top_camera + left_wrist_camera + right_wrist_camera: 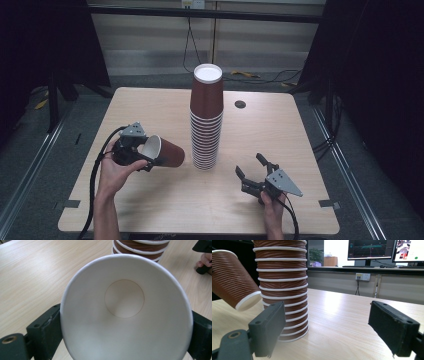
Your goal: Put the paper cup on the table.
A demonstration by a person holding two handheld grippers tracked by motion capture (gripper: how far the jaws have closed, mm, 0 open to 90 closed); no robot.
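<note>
Right gripper (252,169) rests open, near right; left gripper (146,159) clamps a tilted brown cup (165,151) beside the cup stack (205,117).

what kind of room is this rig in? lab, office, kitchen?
Most likely a lab or office test room. A bare wooden table stands between black curtains. Behind it, a desk along the wall carries computer monitors showing plots, with a wall socket and loose cables on the grey floor.
</note>
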